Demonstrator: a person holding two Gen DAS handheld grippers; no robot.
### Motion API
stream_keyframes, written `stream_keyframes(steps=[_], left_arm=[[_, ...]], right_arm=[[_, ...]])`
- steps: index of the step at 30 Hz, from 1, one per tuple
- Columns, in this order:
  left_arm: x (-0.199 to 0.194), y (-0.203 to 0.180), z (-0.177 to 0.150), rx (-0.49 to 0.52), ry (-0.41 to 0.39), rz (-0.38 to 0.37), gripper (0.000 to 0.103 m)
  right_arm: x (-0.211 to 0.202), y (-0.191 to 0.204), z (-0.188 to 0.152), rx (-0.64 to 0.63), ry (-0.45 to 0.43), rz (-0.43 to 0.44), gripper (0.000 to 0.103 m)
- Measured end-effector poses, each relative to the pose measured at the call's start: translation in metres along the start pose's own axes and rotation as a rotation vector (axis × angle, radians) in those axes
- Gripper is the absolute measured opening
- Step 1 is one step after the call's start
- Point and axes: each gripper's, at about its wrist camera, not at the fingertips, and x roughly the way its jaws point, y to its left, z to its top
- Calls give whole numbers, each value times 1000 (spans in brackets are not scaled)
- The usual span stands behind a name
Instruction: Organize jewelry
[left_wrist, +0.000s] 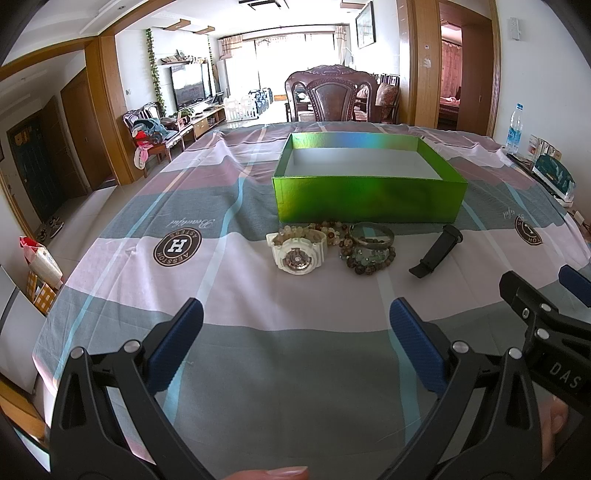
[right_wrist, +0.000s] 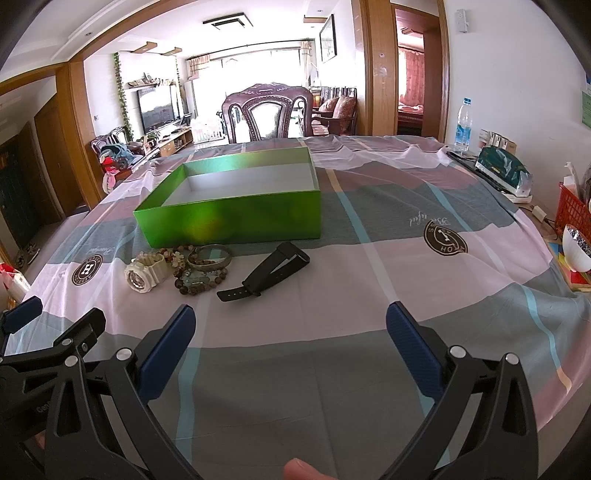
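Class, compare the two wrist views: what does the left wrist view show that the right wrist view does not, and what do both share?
Only the left wrist view: a red bag on the floor at the left.
Only the right wrist view: a red basket and a white bowl at the right edge.
Both: the green box, white watch, beaded bracelets, black strap and water bottle, with both jaws open.

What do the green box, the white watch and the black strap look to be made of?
Green box: likely cardboard under glossy metallic foil, given the iridescent sheen and plain white inside. White watch: apparently moulded plastic or resin, chunky and matte. Black strap: probably rubber or silicone, matte and bent.
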Motion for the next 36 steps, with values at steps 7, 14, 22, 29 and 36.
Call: stream_keyframes(steps=[7,14,22,29,36], left_arm=[[0,0,0,0,0,0,100],[0,0,0,0,0,0,100],[0,0,0,0,0,-1,100],[0,0,0,0,0,0,100],[0,0,0,-1,1,-1,100]], right_arm=[[0,1,1,-1,0,0,100],[-1,1,0,-2,0,-1,101],[-1,2,1,-4,0,-1,100],[-2,2,1,-5,0,-1,100],[-4,4,2,-5,2,-2,100]])
